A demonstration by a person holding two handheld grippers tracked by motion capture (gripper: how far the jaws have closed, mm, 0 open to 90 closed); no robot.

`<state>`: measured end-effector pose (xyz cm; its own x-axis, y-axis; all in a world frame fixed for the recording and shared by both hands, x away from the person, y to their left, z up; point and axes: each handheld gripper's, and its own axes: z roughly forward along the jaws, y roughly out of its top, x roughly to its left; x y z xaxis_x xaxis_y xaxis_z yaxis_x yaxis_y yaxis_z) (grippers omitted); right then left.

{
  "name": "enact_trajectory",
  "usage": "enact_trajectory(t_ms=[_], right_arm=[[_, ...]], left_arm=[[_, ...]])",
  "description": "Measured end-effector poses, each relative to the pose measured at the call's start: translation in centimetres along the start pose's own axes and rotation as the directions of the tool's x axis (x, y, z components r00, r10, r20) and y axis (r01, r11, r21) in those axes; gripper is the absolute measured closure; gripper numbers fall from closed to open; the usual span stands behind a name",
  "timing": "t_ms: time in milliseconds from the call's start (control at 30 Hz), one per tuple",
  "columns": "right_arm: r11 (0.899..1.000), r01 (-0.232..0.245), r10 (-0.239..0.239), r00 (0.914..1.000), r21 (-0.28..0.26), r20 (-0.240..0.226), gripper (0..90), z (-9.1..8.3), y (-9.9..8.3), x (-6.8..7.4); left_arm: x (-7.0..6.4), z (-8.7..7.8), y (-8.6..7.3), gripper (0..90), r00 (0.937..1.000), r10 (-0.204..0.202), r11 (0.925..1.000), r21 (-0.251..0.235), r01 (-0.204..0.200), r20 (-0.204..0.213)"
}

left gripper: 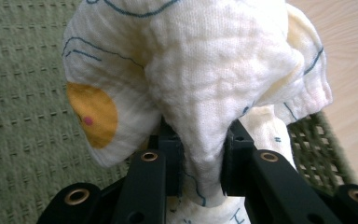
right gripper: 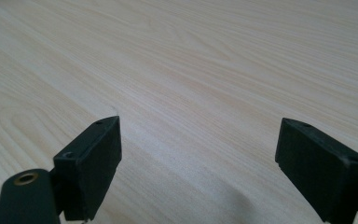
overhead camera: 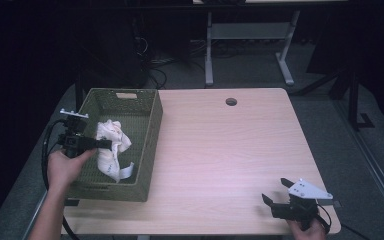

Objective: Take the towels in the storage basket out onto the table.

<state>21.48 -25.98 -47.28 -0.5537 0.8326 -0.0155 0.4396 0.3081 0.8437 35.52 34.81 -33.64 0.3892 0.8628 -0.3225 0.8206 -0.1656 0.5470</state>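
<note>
Fingers point(left gripper: 170, 154) of the left gripper point(left gripper: 200, 163) are pinched tight on a gathered fold of the white cloth point(left gripper: 200, 70), which hangs bunched over the green basket point(left gripper: 23, 140); from the high view the cloth point(overhead camera: 111, 147) sits inside the basket point(overhead camera: 150, 150) at the left of the tabletop point(overhead camera: 230, 150), held up by the left gripper point(overhead camera: 105, 144). Fingers of the right gripper point(right gripper: 198, 158) stand wide apart with nothing between them, low over bare wood near the front right corner, where the high view places the right gripper point(overhead camera: 275, 192).

Only a narrow fold is caught, so the cloth could slide out if it is pulled quickly, and I judge that a trailing end might snag on the woven basket wall and drag the basket along, since the other gripper is well apart from it and not steadying it.

Up close, the left gripper view gives the grip itself, the blue lines and an orange spot on the fabric. Looking down from above, the high view gives how much cloth trails toward the basket floor and how far apart the two grippers are
</note>
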Motion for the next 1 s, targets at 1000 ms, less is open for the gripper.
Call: enact_trajectory(t_ms=[1000], right_arm=[[1.0,0.002,-0.001,1.0,-0.017,0.006,14.0,-0.1,0.1,-0.1]], left_arm=[[0.3,-3.8,1.1,73.4,0.9071,-0.078,0.9712,-0.174,0.163,0.414]])
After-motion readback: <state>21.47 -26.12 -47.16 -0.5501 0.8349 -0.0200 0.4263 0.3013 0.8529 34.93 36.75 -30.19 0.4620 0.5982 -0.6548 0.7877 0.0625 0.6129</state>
